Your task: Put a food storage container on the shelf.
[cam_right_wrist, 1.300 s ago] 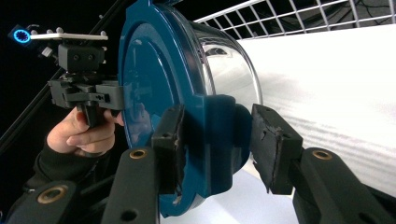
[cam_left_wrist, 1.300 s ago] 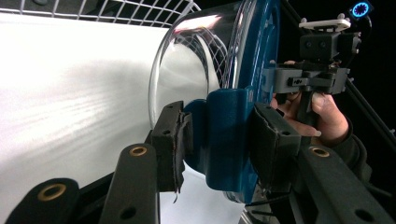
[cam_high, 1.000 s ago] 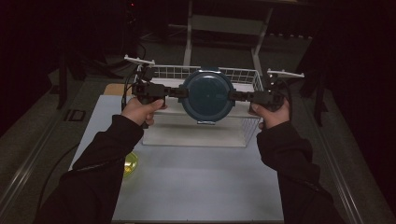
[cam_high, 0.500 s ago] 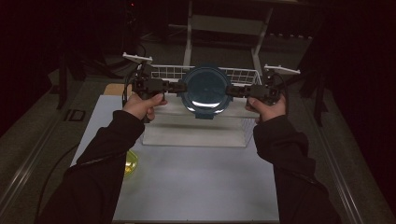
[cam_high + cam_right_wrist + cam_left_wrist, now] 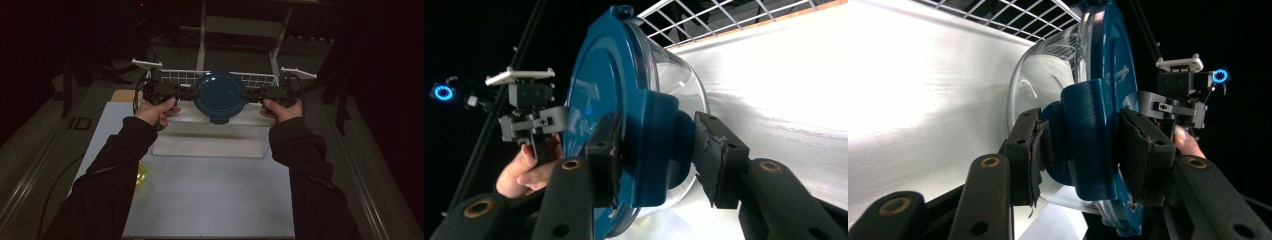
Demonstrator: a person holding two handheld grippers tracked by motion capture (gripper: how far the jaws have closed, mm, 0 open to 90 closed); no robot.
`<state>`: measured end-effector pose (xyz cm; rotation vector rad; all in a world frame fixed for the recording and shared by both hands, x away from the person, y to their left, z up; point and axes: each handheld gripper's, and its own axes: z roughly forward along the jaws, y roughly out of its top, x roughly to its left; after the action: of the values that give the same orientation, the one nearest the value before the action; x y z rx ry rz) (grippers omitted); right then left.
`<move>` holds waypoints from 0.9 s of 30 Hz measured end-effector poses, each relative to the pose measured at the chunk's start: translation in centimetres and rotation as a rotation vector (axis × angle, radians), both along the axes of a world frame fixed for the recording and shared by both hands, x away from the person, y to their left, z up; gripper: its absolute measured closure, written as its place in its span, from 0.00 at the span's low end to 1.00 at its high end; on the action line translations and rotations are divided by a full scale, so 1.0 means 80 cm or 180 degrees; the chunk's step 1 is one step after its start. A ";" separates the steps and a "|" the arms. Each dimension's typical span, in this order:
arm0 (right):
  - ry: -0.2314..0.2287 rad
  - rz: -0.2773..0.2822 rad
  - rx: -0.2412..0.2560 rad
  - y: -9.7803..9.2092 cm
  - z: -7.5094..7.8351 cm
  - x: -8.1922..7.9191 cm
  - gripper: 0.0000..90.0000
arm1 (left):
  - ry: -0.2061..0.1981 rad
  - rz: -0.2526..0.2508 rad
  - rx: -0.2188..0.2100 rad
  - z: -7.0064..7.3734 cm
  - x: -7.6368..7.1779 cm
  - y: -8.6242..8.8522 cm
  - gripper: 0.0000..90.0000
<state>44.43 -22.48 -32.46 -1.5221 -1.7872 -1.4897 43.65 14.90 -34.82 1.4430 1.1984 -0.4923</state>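
A round clear glass container with a dark blue lid is held in the air on edge, its lid facing me, over the white tray. My left gripper is shut on the lid's left side latch, and my right gripper is shut on the opposite latch. In the left gripper view the pads squeeze the blue latch of the container, with the other gripper beyond it. In the right gripper view the right gripper clamps the container's latch.
A white wire basket stands behind the tray. A yellow object lies on the pale tabletop by the left sleeve. A metal stand rises at the back, and dark floor surrounds the table.
Both hands have carried the container a little farther from the person and higher, toward the wire basket. Both grippers have stayed shut on it.
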 end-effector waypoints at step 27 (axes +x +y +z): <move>-0.0473 -0.0183 -0.0633 -0.004 0.011 -0.008 0.43 | -0.0554 0.0185 0.0473 0.012 -0.024 0.001 0.30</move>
<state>43.82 -22.79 -31.54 -1.6048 -2.0467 -1.5266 41.73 14.97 -33.84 1.5391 1.1526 -0.2361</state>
